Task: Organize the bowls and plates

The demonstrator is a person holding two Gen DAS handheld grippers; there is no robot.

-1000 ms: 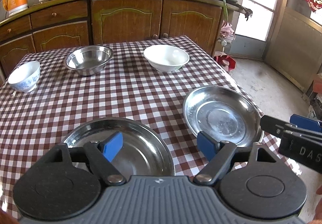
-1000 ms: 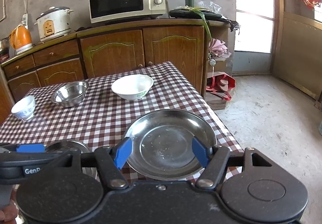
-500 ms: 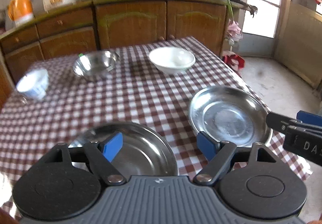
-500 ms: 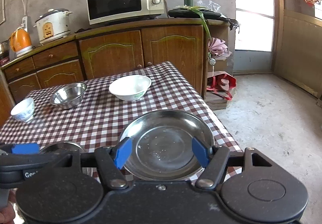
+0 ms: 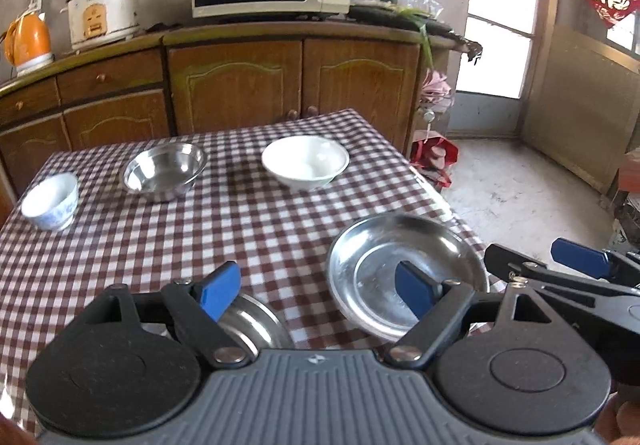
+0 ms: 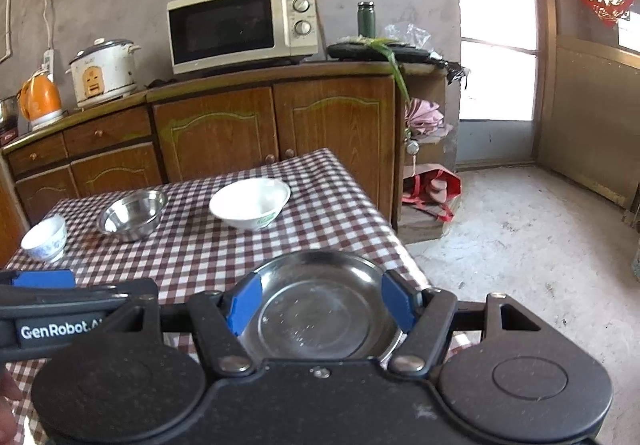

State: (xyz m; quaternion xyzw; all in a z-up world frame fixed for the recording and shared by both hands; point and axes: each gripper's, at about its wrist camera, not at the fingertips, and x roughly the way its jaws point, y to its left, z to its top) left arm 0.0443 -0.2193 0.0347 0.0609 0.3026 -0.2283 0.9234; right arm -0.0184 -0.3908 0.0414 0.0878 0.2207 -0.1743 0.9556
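Right wrist view: steel plate (image 6: 316,309) lies between, untouched by, the right gripper (image 6: 322,303) jaws, which stand apart.

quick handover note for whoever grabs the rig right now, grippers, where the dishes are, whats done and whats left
Left gripper: jaws opening, nothing between them.
Right gripper: open, nothing held, above the right steel plate.
Left steel plate sits at the near edge of the table.
Far row: small blue-patterned bowl, steel bowl, white bowl, all apart.
Done: nothing stacked yet.
Left: stack the plates, nest the bowls.
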